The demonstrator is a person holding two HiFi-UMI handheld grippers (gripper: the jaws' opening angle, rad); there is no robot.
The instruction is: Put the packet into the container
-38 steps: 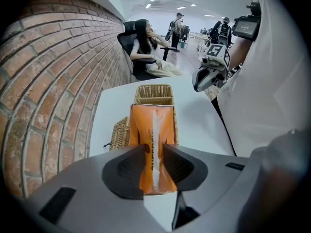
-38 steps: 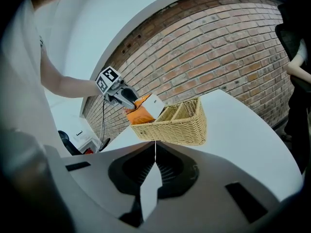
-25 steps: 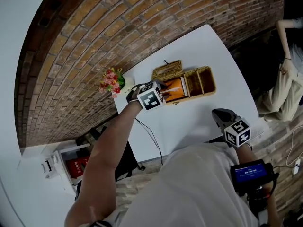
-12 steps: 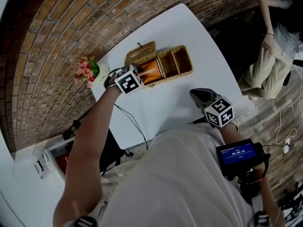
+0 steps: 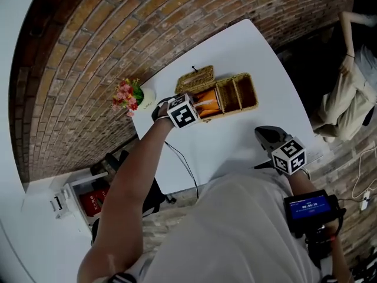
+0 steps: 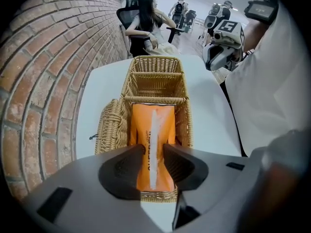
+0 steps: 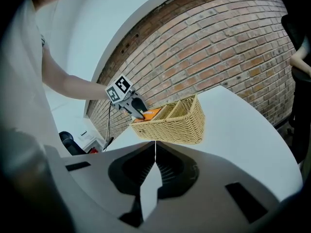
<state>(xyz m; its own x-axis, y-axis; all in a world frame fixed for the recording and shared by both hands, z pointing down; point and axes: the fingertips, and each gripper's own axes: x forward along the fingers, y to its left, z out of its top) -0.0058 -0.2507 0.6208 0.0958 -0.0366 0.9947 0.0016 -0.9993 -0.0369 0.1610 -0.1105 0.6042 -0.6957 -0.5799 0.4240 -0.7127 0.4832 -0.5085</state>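
A wicker basket (image 5: 242, 96) with divided compartments and an open lid (image 6: 112, 125) stands on the white table (image 5: 235, 140). An orange packet (image 6: 152, 125) lies in its end compartment, nearest the lid. My left gripper (image 6: 153, 149) points straight down over that compartment, with its jaws shut on the middle of the packet. From the right gripper view, the left gripper (image 7: 137, 111) stands at the basket's (image 7: 177, 123) left end with the packet (image 7: 149, 113) at its tips. My right gripper (image 7: 155, 147) hovers near the table's front edge, shut and holding nothing.
A small pot of flowers (image 5: 131, 95) stands at the table's corner by the brick wall (image 5: 88, 46). A thin cable (image 5: 185, 170) hangs off the near table edge. A person (image 6: 146, 23) sits beyond the far end of the table.
My left gripper has sunk a little into the basket's end compartment, still holding the packet. The right gripper has stayed where it was. The head view has shifted.
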